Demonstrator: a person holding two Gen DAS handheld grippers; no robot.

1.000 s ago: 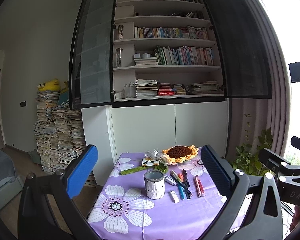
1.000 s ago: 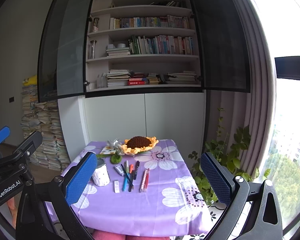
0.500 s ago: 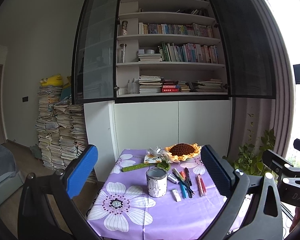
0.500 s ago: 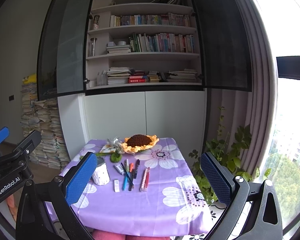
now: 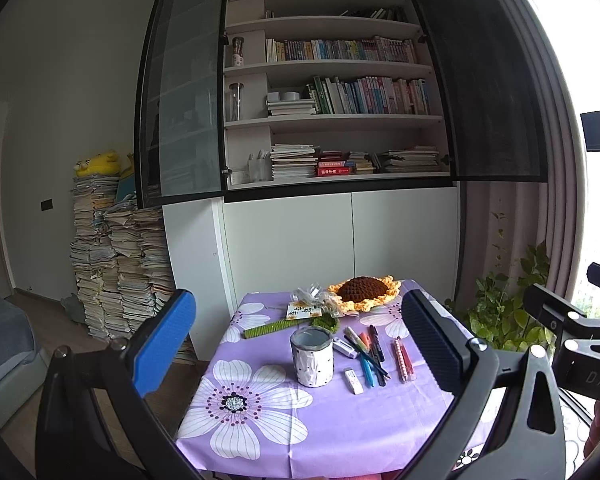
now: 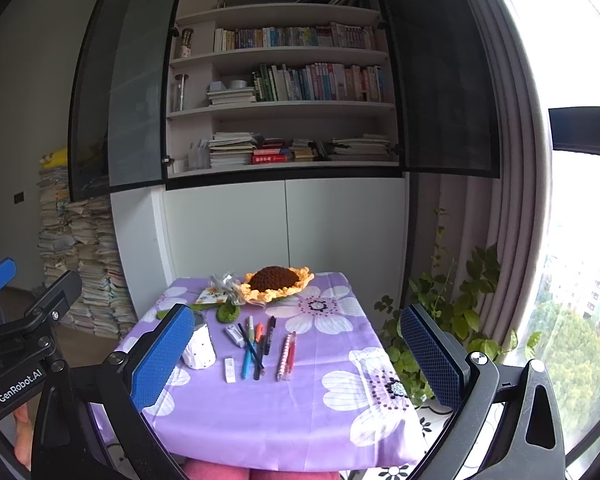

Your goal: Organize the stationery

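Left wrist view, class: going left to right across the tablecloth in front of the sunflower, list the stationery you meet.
Cup → eraser → blue pen → black pen → pink pens.

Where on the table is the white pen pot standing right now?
In both wrist views the white pen pot stands upright on the purple floral tablecloth, left of the loose pens, with the small white eraser beside it.
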